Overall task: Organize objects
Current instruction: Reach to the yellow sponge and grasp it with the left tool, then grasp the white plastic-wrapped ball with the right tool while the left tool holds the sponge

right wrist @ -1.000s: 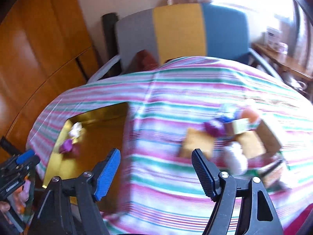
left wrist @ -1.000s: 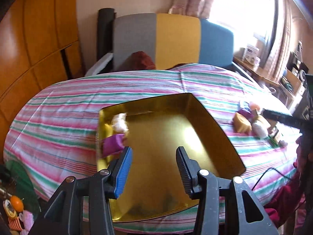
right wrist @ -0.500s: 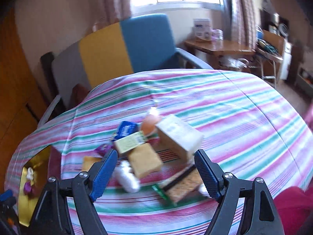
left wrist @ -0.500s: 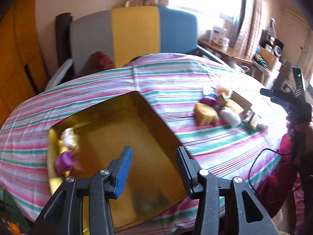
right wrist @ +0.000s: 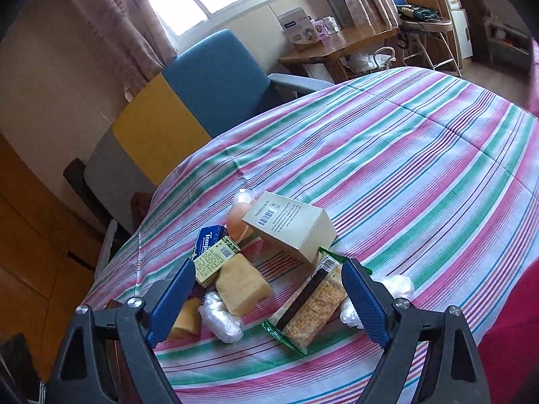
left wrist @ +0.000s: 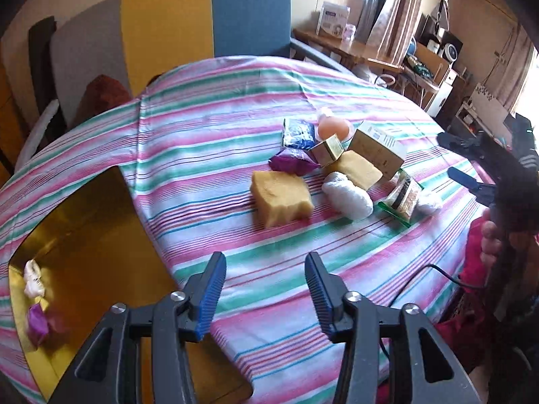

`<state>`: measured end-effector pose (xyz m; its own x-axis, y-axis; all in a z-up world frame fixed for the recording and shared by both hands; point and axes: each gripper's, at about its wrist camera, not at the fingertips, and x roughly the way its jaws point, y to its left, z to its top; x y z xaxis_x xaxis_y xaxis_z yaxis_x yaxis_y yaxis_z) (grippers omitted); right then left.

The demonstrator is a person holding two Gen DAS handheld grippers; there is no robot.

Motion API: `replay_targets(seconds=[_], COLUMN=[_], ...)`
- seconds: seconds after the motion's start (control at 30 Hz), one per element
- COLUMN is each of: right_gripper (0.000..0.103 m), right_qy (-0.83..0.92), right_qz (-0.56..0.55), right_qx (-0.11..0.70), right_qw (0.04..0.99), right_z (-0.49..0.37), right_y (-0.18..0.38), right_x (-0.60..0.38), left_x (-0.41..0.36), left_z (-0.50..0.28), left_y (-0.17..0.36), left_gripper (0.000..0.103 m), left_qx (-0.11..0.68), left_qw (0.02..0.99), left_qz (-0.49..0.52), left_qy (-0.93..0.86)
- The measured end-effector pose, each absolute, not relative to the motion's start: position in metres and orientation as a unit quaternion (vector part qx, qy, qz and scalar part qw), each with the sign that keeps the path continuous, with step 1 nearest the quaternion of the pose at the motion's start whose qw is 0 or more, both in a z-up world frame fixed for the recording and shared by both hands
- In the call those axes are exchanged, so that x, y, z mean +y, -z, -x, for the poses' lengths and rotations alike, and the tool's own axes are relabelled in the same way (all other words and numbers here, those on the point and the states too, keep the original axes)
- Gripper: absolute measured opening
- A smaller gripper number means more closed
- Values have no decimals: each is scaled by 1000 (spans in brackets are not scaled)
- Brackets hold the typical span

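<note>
The pile of objects (left wrist: 340,165) lay on the striped tablecloth (left wrist: 209,155), well apart from the gold tray (left wrist: 87,235). The left gripper (left wrist: 264,294) hovered over bare cloth, jaws just widened, empty. The right gripper (right wrist: 269,299) stood wide, jaws just widened, above a cracker packet (right wrist: 313,306) without touching it.

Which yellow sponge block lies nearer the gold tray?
The larger sponge block, alone left of the pile. The other sponge is wedged among the pile, farther from the gold tray.
</note>
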<state>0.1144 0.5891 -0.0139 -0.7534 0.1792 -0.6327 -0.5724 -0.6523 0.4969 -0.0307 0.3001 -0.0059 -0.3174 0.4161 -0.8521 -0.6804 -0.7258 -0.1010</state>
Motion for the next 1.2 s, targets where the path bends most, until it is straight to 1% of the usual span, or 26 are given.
replay_targets(seconds=[0.07,0.13,0.17,0.23,0.37,0.63,0.67,0.7,0.73,0.8,1.03,1.2], right_gripper=[91,92,92,92,93,93,93,93,93,93,92,91], right_qy=[-866,-866,-865,-865,-864,-861,-861,-861,-861,-861,-847,-841], right_qz=[273,269,269,267,265,262,261,259,258,254,242,256], right_qx=[360,366,368,372,379,388,389,388,388,389,417,416], right_qw=[214,211,210,206,200,196,198,201,203,208,225,235], right_z=[-116,-119,-120,-119,-119,-120,-121,-121,-122,-124,-131,-128], right_y=[15,15,15,16,17,18,18,18,17,17,21,25], right_x=[590,591,591,593,594,596,597,597,597,599,609,611], left_x=[314,331,339,355,376,406,407,405,404,401,370,352], left_z=[41,52,56,63,77,100,103,104,105,101,80,56], left_y=[15,23,28,38,52,83,86,89,90,87,65,46], left_gripper=[66,70,74,77,81,81,78,68,68,63,62,62], left_qx=[137,138,147,163,164,178,169,156,149,147,128,123], left_qw=[342,338,335,327,317,295,301,308,310,313,333,353], left_qz=[490,499,499,503,513,535,540,545,549,544,525,507], left_qy=[-790,-786,-786,-783,-781,-772,-768,-764,-762,-764,-773,-777])
